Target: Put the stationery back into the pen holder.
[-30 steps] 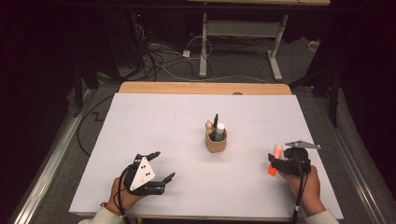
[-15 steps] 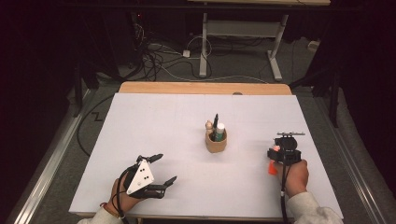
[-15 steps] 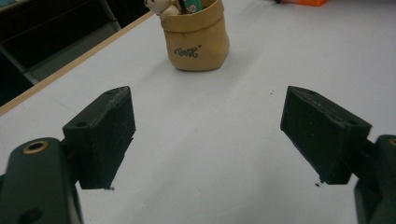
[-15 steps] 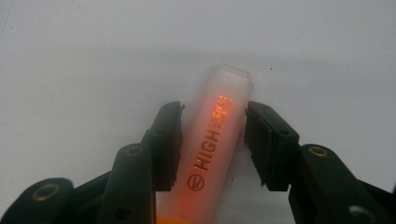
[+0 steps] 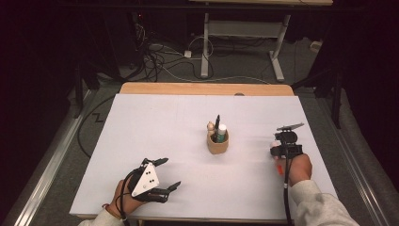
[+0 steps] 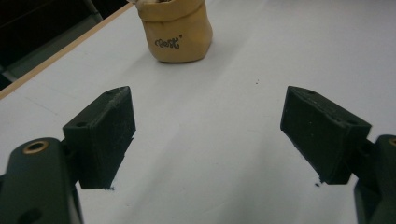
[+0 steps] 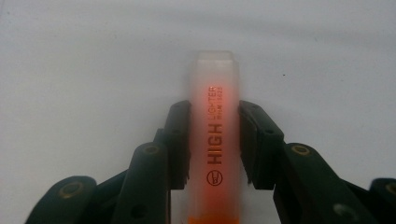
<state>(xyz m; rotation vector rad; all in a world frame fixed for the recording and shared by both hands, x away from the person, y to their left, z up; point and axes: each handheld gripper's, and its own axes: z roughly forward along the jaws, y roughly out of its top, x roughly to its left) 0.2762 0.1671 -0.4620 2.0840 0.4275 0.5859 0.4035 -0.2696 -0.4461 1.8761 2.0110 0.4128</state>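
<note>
A rectangular table [image 5: 155, 122] covered by a white, matte sheet carries the scene; a strip of light wooden tabletop [image 5: 202, 88] shows bare along its far edge. Right of the middle stands a small tan, soft-sided pouch-like holder [image 5: 218, 142] with dark lettering on its side, with pens standing in it.

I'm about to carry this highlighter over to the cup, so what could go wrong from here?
The right gripper has just been closing on the highlighter, and its jaws pinch the smooth barrel near one end, so the pen may pivot or slip when lifted. The tan cup already holds pens standing upright and looks light; pushing another in could jam or tip it. The left gripper sits open, away from the cup, not steadying it.
</note>
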